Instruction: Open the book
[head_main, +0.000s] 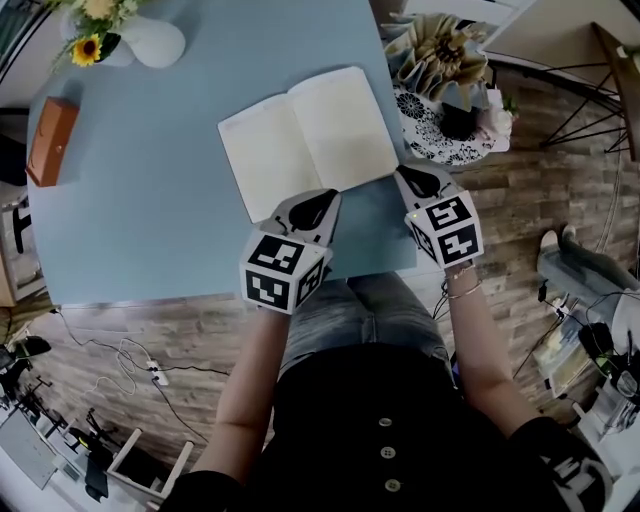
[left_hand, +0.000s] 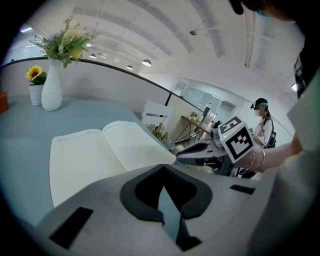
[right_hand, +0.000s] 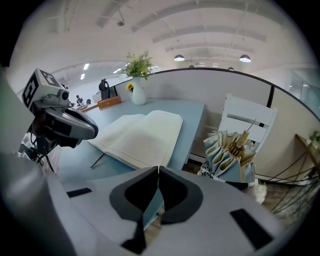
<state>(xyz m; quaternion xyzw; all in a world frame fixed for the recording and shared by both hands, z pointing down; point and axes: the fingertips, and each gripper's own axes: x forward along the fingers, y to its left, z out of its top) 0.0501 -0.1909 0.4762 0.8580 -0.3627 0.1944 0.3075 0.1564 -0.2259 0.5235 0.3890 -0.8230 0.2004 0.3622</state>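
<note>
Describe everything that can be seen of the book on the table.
The book lies open and flat on the light blue table, near its right edge. Both cream paper pages look blank and meet at a central fold. The shut left tool and right tool sit at its near corners; contact cannot be told.

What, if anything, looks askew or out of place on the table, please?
Only the open book: it lies rotated against the blue table's edges, its right page corner close to the table's right edge. Nothing looks spilled or damaged.
</note>
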